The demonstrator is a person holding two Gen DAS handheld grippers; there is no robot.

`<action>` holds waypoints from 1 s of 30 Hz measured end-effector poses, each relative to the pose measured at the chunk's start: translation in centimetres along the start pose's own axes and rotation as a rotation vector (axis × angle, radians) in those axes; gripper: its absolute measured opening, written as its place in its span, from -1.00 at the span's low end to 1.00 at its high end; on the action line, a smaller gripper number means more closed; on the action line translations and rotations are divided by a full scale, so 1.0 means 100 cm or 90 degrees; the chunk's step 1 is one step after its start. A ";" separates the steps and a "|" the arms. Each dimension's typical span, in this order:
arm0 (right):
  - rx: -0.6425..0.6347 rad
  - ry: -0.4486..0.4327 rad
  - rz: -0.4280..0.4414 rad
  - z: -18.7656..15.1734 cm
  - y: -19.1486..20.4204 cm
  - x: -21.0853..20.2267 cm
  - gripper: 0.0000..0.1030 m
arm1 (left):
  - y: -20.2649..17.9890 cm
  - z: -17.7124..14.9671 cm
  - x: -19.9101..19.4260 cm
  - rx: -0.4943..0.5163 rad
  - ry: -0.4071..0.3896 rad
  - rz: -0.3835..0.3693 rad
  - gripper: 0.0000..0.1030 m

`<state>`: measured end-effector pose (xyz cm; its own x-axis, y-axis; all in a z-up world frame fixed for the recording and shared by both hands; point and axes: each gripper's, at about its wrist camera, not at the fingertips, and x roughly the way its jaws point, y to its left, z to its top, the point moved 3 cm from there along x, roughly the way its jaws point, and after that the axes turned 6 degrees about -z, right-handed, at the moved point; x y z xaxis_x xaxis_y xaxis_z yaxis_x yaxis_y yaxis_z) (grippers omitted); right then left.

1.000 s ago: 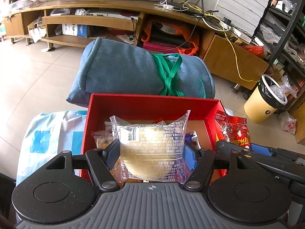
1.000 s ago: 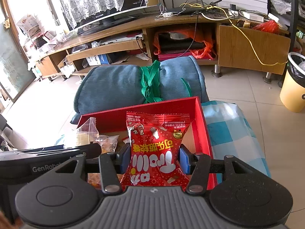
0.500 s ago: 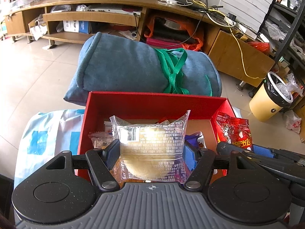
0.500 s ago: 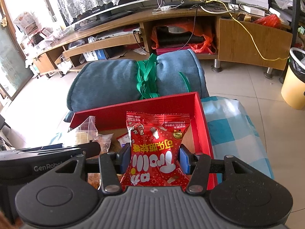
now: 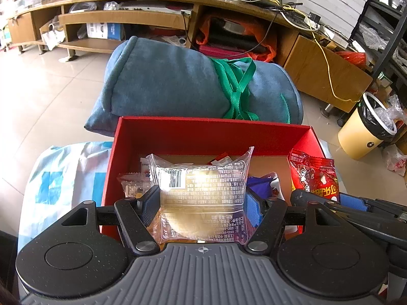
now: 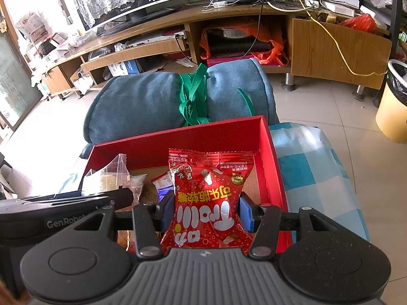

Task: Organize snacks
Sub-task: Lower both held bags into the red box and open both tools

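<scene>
The left gripper (image 5: 202, 204) has its jaws clenched on a clear pastry packet (image 5: 202, 195), which stands upright between the pads, its crimped top edge above them and its lower part reaching back toward the gripper body. The packet hangs over the near part of the red box (image 5: 211, 137). The right gripper (image 6: 207, 212) has its jaws clenched on a red candy bag (image 6: 209, 198), pinched at the waist so the foil bulges above and below; it too hangs over the box, toward its right wall.

Two packets are held, one in each gripper. Several small wrapped snacks (image 5: 132, 186) lie on the box floor; their number cannot be told.

The pastry packet is transparent with dense white print and a barcode at its upper left, and shows a pale golden round cake inside. The candy bag is glossy red with large white and yellow characters, seen upside down.

The box sits on a blue-checked cloth (image 6: 313, 167), in front of a rolled blue blanket (image 5: 165, 84) tied with a green strap (image 5: 237, 89).
</scene>
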<state>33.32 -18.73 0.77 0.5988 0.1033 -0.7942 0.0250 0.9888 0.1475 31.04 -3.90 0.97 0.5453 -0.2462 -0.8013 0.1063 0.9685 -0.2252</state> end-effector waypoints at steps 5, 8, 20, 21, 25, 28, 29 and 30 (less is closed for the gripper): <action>0.000 0.004 -0.001 0.001 0.000 0.003 -0.09 | 0.000 0.000 0.003 0.000 0.002 0.003 0.41; 0.000 0.005 -0.001 0.000 -0.001 0.005 -0.09 | 0.001 0.000 0.005 -0.001 0.004 0.005 0.41; 0.001 0.016 -0.001 0.000 -0.001 0.014 -0.09 | 0.000 -0.001 0.010 0.006 0.005 0.020 0.41; 0.001 0.017 -0.002 0.000 -0.001 0.015 -0.09 | 0.000 -0.001 0.011 0.007 0.005 0.022 0.41; 0.002 0.024 -0.003 -0.002 -0.003 0.019 -0.09 | 0.000 -0.003 0.014 0.011 0.007 0.027 0.42; 0.000 0.030 -0.009 -0.003 -0.004 0.023 -0.09 | -0.002 -0.004 0.016 0.022 0.006 0.035 0.43; 0.001 0.033 -0.010 -0.004 -0.004 0.024 -0.09 | -0.002 -0.004 0.017 0.023 0.006 0.037 0.43; 0.001 0.034 -0.012 -0.005 -0.005 0.025 -0.09 | -0.003 -0.005 0.017 0.024 0.007 0.038 0.44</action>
<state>34.43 -18.89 -1.57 0.5542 0.0909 -0.8274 0.0367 0.9904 0.1333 31.55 -4.60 -0.61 0.5429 -0.1878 -0.8185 0.1048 0.9822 -0.1559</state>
